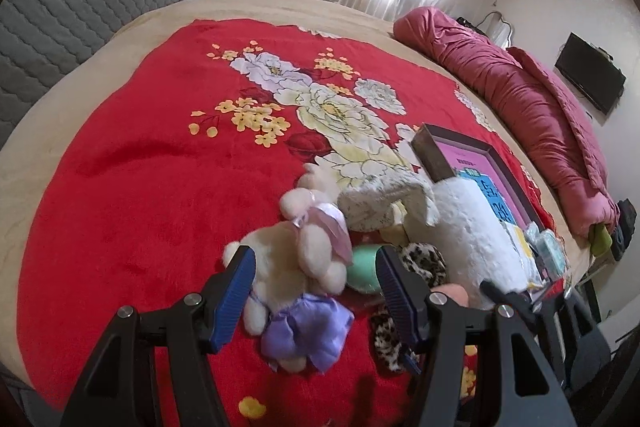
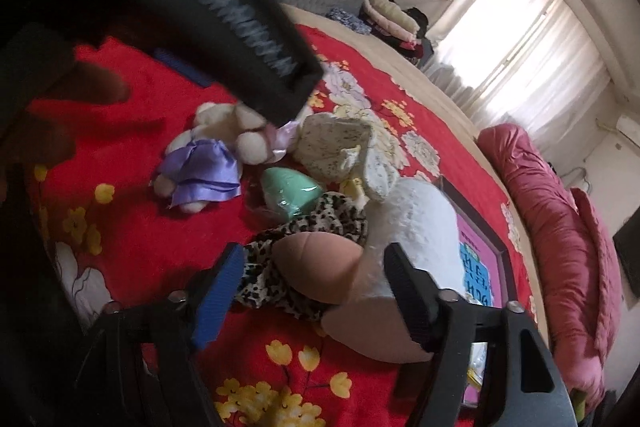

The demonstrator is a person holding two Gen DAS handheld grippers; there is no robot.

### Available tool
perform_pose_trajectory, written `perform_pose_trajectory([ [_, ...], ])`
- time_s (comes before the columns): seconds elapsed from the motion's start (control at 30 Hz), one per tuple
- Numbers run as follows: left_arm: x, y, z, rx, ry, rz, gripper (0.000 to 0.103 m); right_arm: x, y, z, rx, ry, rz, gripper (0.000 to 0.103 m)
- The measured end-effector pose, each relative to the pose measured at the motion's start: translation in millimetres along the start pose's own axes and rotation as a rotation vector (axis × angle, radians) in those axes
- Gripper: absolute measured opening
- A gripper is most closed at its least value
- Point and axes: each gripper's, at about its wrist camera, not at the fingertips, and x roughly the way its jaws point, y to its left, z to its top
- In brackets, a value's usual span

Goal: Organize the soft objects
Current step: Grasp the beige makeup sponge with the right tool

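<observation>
Plush bunny (image 1: pixel 296 267) in purple dress lies on red blanket (image 1: pixel 140 187), between left gripper (image 1: pixel 316 279) fingers; jaws spread, pads not pressing. Left gripper angled down. Right gripper (image 2: pixel 312 291) angled down, jaws apart, straddling leopard-dress doll (image 2: pixel 316 259), not clamped. Green pouch (image 2: pixel 290 193) between toys; white plush (image 2: pixel 416 227) right.

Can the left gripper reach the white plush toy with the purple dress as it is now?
Probably yes. The left gripper is open, with the plush toy between its fingers and nothing covering it.
</observation>
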Motion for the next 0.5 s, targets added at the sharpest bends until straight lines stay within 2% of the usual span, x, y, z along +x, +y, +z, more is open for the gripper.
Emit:
perform_pose_trajectory([
  [0.27,25,5,12,-0.004,0.027,-0.004,0.062,16,-2,-3,-0.008,0.024,-0.013,0.049],
  [0.5,47,6,20,-0.004,0.063,-0.012,0.062,22,-9,-7,-0.002,0.0,-0.008,0.046],
])
